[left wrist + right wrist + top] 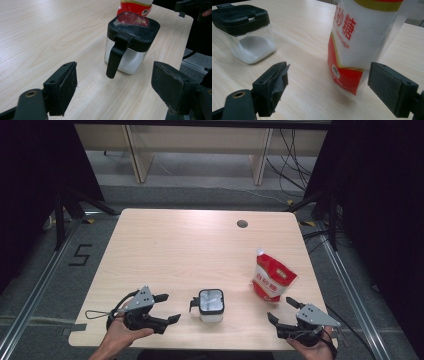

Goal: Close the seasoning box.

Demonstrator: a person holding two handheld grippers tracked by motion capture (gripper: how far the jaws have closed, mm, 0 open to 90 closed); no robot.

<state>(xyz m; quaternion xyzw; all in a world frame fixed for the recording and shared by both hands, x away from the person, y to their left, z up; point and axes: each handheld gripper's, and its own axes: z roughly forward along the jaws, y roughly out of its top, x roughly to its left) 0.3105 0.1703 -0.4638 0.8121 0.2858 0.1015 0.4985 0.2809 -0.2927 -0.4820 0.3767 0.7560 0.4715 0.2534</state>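
High view: the left hand-held gripper (166, 307), black with a grey three-cornered plate on top, lies just left of the jar (211, 305), its jaws spread wide and nothing between them. No earlier picture is at hand, so only their stance is told: released, pointing at the jar's handle (193, 305).

Left gripper view shows the jar as a squarish clear container with rounded corners, a glossy black lid (135, 26) with a see-through window, and a matte black handle hanging down its near side. The jaw pads look rough and grainy, worn at the edges. White powder fills the lower part of the jar, seen in the right gripper view.

Jar stands on the surface (175, 250), a pale wood-grain top with rounded corners, near its front edge. Right of the jar stands the sugar pouch (271, 279), a soft, shiny plastic bag, red and white with a gold band, upright and slightly tilted.

Right of the pouch, and nearer the front edge than the jar, the right hand-held gripper (283, 310) is likewise released, jaws apart around bare surface, facing the pouch.
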